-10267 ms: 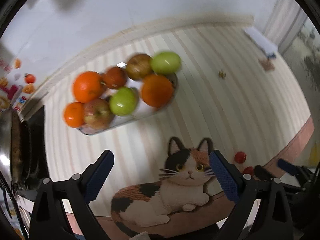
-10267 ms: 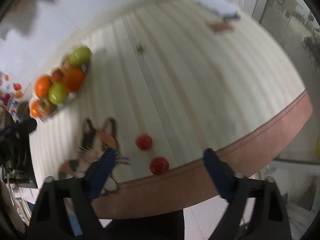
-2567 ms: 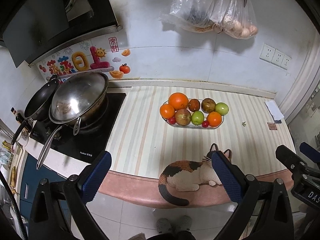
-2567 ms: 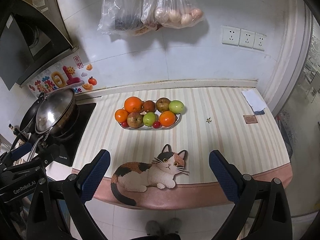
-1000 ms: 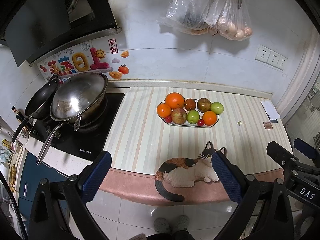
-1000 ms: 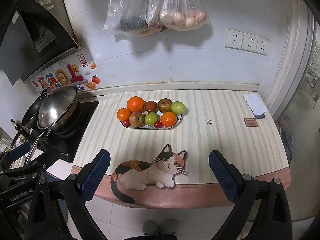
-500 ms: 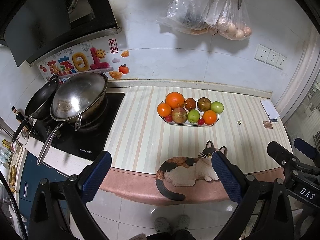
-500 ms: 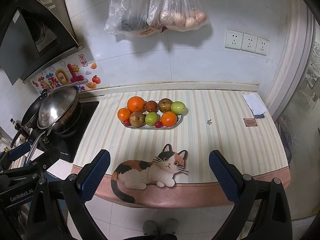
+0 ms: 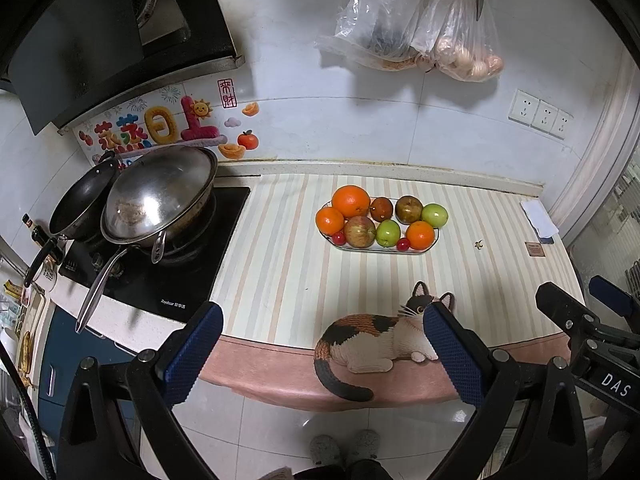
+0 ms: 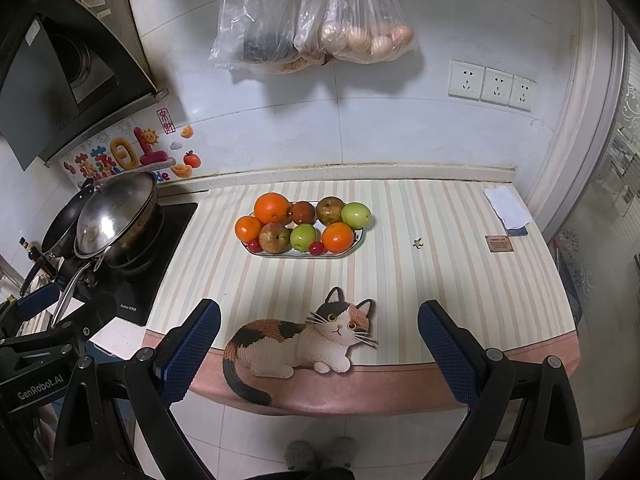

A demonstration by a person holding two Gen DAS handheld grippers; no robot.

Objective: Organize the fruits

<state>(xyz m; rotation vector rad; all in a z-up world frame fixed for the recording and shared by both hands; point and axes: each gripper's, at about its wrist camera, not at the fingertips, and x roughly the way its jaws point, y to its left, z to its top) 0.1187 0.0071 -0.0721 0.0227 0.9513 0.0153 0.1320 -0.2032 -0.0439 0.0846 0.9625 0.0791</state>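
Note:
An oval white plate (image 9: 435, 241) (image 10: 357, 237) on the striped counter holds several fruits: oranges (image 9: 351, 201) (image 10: 272, 208), green apples (image 9: 434, 215) (image 10: 355, 214), a red apple (image 9: 359, 231) (image 10: 274, 238), brownish fruits (image 9: 409, 209) (image 10: 330, 210) and two small red cherry tomatoes (image 9: 403, 243) (image 10: 316, 247). My left gripper (image 9: 322, 320) hangs open and empty in front of the counter's edge, far from the plate. My right gripper (image 10: 318, 316) is likewise open, empty, and held back from the counter.
A cat-shaped mat (image 9: 380, 340) (image 10: 304, 340) lies at the counter's front edge. A stove with a lidded wok (image 9: 158, 196) (image 10: 116, 216) and a pan sits at the left. Plastic bags (image 10: 320, 28) hang on the wall. A folded cloth (image 10: 507, 207) lies at the right end. A person's slippers (image 10: 316, 452) show below.
Both grippers were close over the counter 10 s ago, with two tomatoes loose near the edge; they have pulled back, and the tomatoes are on the plate. Almost nothing moved in the last second.

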